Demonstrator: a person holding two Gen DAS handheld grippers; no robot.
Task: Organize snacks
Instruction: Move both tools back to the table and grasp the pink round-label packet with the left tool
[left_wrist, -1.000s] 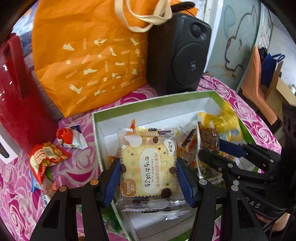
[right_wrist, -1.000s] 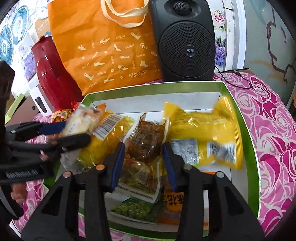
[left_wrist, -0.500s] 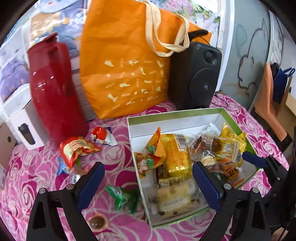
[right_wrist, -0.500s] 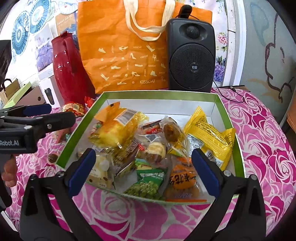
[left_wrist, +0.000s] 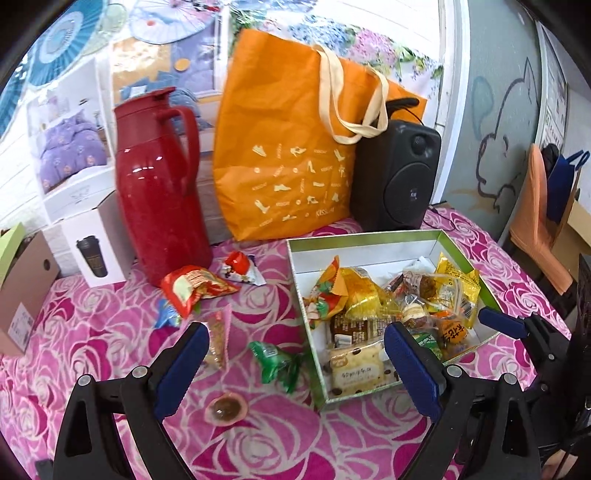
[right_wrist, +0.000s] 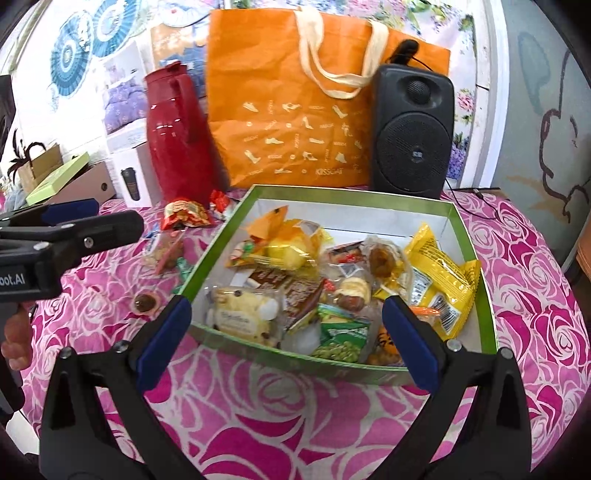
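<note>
Both grippers are hanging released and empty above the rose-patterned tablecloth (left_wrist: 92, 332): the left gripper (left_wrist: 295, 363) is spreading its blue pads wide over loose snacks, the right gripper (right_wrist: 286, 334) gaping over the near rim of the green box (right_wrist: 476, 295). The box is sitting right of centre, holding a cracker packet (right_wrist: 240, 317), a yellow bag (right_wrist: 439, 280) and other wrapped snacks. A green candy (left_wrist: 277, 363), a red packet (left_wrist: 192, 288) and a jelly cup (left_wrist: 226, 408) are lying left of the box, near a red jug (left_wrist: 159, 192).

Left gripper (left_wrist: 295, 365) wide apart, empty, above green snack (left_wrist: 275, 363)
</note>
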